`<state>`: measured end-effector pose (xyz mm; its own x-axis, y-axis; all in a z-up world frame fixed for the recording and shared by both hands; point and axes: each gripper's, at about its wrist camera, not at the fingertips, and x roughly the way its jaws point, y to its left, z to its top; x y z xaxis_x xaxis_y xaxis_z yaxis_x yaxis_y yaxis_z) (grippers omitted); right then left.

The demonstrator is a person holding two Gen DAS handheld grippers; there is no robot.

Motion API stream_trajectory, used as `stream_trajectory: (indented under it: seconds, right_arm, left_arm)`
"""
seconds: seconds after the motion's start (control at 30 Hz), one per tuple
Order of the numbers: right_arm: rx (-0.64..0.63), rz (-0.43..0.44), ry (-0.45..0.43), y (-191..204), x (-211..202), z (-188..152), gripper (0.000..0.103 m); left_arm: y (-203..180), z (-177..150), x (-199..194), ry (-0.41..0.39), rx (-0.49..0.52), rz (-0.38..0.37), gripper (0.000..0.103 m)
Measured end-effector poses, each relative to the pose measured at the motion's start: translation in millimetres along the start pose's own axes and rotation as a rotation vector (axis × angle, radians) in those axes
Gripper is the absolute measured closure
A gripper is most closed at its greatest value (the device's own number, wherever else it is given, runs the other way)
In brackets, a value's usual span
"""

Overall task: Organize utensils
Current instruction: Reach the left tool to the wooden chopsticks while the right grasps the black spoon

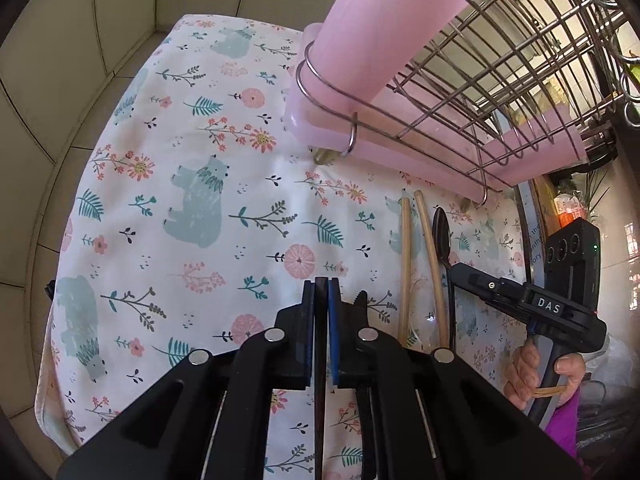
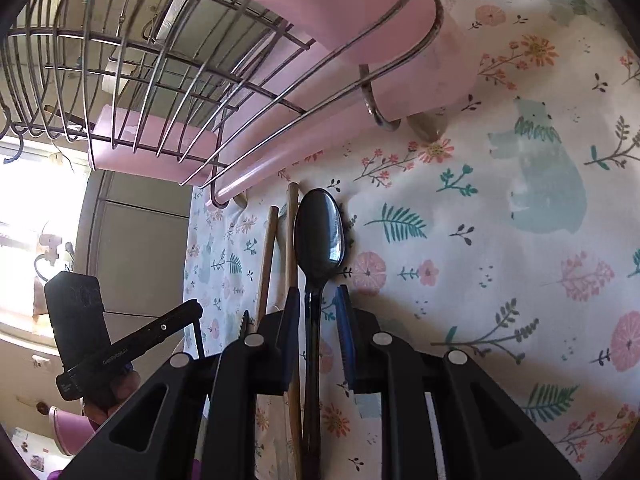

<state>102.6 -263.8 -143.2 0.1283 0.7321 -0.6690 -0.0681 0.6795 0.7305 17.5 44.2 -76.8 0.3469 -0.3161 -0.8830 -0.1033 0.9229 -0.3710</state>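
Jaws: left gripper (image 1: 321, 286) clamps a dark stick (image 1: 320, 360); right gripper (image 2: 318, 296) straddles the spoon (image 2: 320, 232), apart.

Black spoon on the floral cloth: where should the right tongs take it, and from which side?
By the thin handle just behind the bowl, from above. The black spoon lies flat, handle already between the right tongs, chopsticks close alongside.

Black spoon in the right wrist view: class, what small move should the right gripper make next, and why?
Probably close the right gripper on the black spoon. Its handle already lies between the blue pads with a gap showing, so nothing seems gripped yet. The spoon rests on the floral cloth beside two wooden chopsticks.
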Motion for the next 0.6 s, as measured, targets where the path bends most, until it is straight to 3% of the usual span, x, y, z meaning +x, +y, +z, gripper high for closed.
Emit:
stream_trajectory:
  seconds: [0.27, 0.6]
  right_arm:
    - [-0.033, 0.016, -0.038, -2, 0, 2, 0.094]
    - [-0.104, 0.083, -0.210, 12, -47, -18, 0.094]
  left_arm:
    - [-3, -3, -2, -0.007, -0.002, -0.006, 0.097]
    - [-6, 0, -19, -0.106, 0.007, -0.048, 0.097]
